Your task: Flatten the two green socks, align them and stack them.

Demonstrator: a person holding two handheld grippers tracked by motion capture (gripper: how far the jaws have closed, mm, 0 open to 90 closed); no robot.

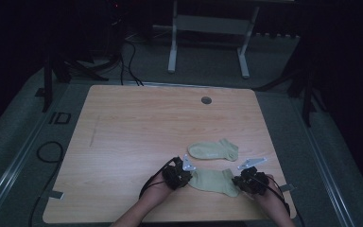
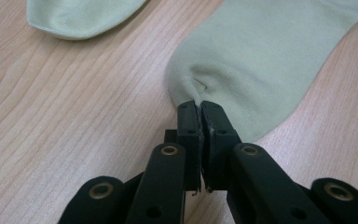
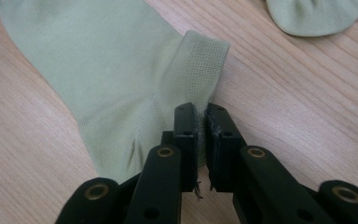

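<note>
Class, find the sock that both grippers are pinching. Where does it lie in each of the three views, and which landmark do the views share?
High view: near sock, low centre, between left gripper and right gripper.
Left gripper view: upper right, toe edge pinched.
Right gripper view: upper left, cuff edge pinched.
Shared landmark: second sock beyond it, top left, top right.

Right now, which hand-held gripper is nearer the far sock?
Left. The left hand-held gripper sits just below the far sock's toe end; the right hand-held gripper is lower, off to its right.
</note>
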